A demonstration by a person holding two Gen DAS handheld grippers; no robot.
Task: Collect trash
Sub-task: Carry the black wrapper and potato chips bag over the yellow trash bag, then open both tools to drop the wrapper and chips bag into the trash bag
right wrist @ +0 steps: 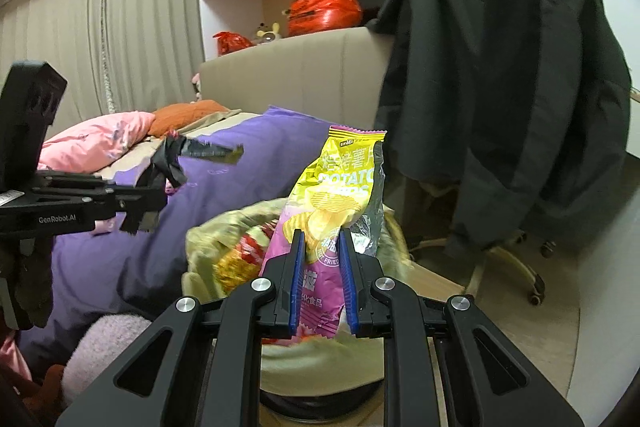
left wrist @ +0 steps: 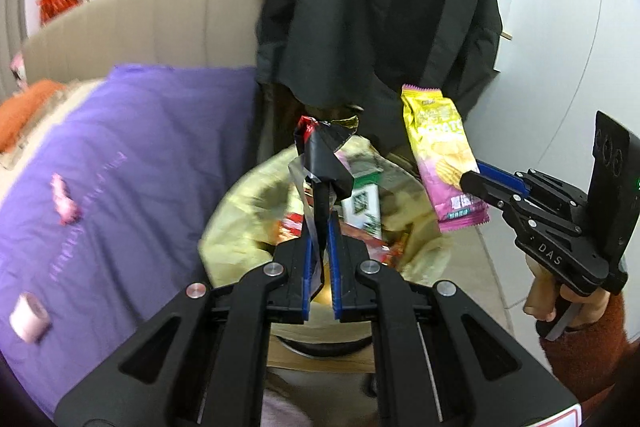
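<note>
Both tongs hover above the lined bin (left wrist: 240, 219): left tongs (left wrist: 320, 223) pinching a black wrapper (left wrist: 324, 159), right tongs (right wrist: 322, 251) pinching a chip bag (right wrist: 340, 195). Light, crinkly, slippery stuff, so grabbing mid-body like this seems safest.

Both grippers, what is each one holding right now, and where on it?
The left gripper pinches a crumpled black wrapper by its lower end. The right gripper clamps the yellow and pink potato chip bag near its bottom.

Glossy wrappers, matt cloth

The potato chip bag (right wrist: 336, 195) is shiny printed foil; the dark wrapper (left wrist: 324, 163) crinkled glossy film; the bin liner (left wrist: 240, 223) thin plastic; the purple quilt (left wrist: 132, 147) and black jacket (right wrist: 500, 67) matt cloth.
</note>
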